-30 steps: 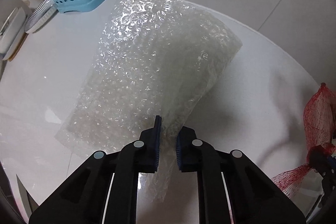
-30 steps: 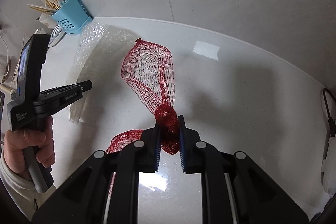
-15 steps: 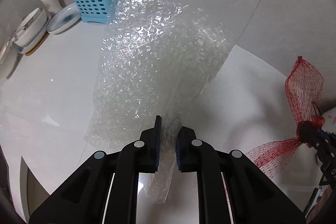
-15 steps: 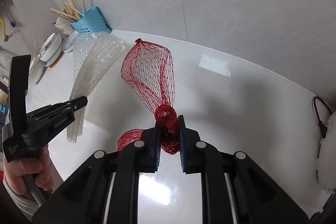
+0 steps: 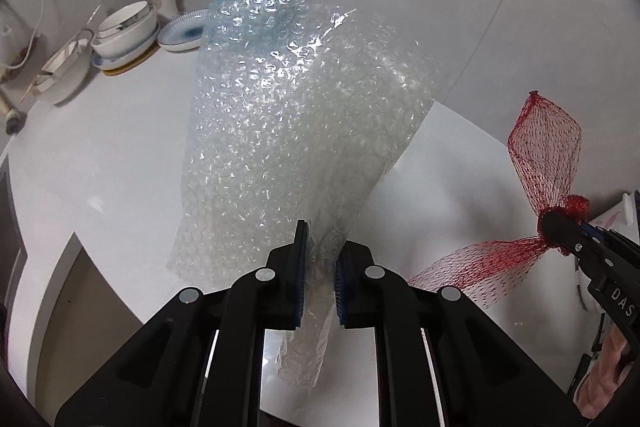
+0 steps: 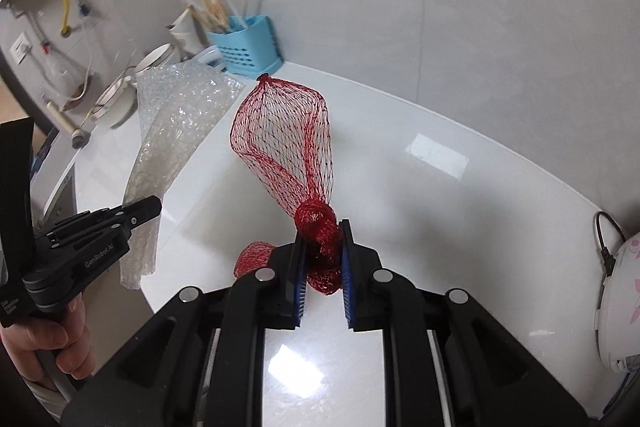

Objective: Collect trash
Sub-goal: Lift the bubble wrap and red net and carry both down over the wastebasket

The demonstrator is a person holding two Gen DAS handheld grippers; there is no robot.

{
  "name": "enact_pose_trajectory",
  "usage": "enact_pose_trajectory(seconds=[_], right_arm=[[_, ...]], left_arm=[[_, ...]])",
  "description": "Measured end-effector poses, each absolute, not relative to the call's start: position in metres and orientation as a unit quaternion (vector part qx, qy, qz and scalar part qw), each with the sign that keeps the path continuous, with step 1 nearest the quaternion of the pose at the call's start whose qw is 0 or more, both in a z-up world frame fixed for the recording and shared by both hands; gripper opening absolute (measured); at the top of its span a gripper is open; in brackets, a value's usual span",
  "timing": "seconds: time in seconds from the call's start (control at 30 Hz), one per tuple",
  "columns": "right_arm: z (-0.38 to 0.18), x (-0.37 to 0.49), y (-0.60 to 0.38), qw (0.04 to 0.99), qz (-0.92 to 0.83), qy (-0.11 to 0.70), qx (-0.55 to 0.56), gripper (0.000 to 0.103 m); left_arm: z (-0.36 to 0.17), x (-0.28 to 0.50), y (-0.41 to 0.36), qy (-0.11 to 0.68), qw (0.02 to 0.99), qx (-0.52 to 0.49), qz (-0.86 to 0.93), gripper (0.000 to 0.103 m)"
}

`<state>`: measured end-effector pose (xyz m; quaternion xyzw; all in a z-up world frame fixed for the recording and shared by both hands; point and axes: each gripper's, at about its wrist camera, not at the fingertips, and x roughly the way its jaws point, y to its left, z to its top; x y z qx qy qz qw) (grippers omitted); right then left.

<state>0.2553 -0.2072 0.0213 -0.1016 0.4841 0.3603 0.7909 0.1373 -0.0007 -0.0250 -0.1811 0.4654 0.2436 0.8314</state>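
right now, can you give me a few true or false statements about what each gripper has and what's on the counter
1. The left gripper is shut on the bubble wrap. True.
2. The right gripper holds a blue mesh bag. False: it is shut on a red mesh bag, pinched at its bunched knot.
3. The bubble wrap lies flat on the counter. False: it hangs from the jaws, lifted off the surface.
4. A blue utensil holder with chopsticks stands against the wall. True.
5. Bowls and a plate sit at the far left of the counter. True.
6. The right gripper's jaws are wide open and empty. False: they are closed on the red netting.
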Motion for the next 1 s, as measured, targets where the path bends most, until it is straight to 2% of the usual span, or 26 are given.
enact_pose_trajectory(seconds=[0.5, 0.77, 1.0], right_arm=[[0.045, 0.147, -0.146, 0.748, 0.467, 0.447, -0.149, 0.014], [0.036, 0.084, -0.111, 0.718, 0.513, 0.435, -0.18, 0.014], [0.005, 0.029, -0.093, 0.688, 0.539, 0.433, -0.22, 0.014]], left_arm=[[0.004, -0.028, -0.002, 0.417, 0.814, -0.227, 0.334, 0.011], [-0.018, -0.108, 0.006, 0.414, 0.781, -0.253, 0.393, 0.011], [-0.049, -0.162, 0.003, 0.406, 0.758, -0.286, 0.424, 0.011]])
